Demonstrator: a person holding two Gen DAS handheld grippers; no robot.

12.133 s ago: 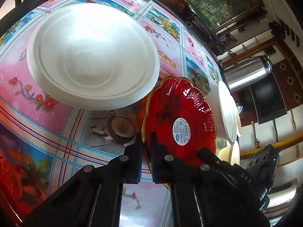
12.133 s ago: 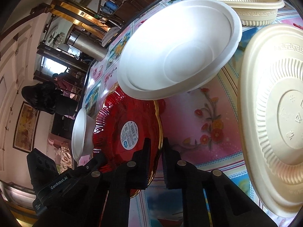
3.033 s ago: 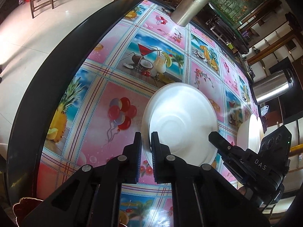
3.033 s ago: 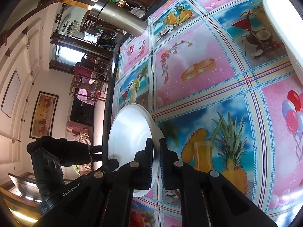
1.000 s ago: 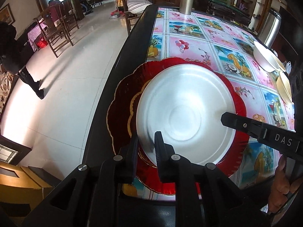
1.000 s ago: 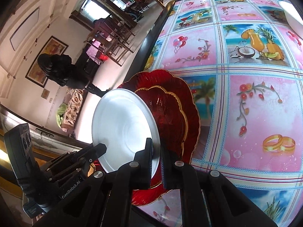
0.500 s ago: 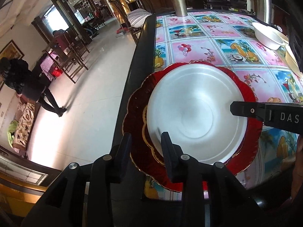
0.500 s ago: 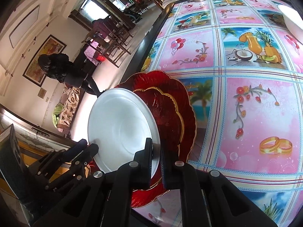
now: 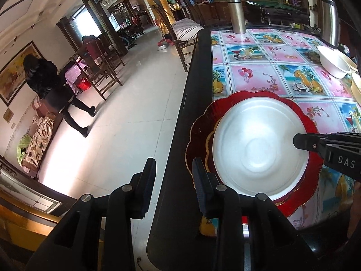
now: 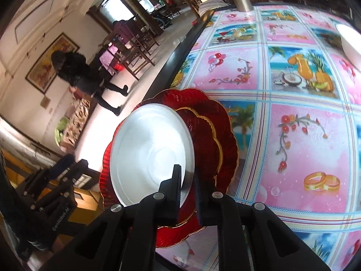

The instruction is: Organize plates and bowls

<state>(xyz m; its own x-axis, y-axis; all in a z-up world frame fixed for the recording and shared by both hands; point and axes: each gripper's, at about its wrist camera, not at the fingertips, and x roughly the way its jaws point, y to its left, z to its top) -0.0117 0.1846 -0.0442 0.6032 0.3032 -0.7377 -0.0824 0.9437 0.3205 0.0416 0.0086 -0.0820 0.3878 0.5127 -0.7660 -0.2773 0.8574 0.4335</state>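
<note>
Left jaws spread, right jaws seemingly pinching the white plate (image 10: 149, 153) resting atop stacked red plates (image 10: 209, 140)

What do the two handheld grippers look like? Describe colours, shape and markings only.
Both are matte black. The left gripper has two flat, blocky fingers on angular linkages fastened with round silver bolts. The right gripper is built the same way; its side carries white "DAS" lettering. The left one's body shows faint, blurred lettering that cannot be read. No cables or sleeves are visible.
</note>
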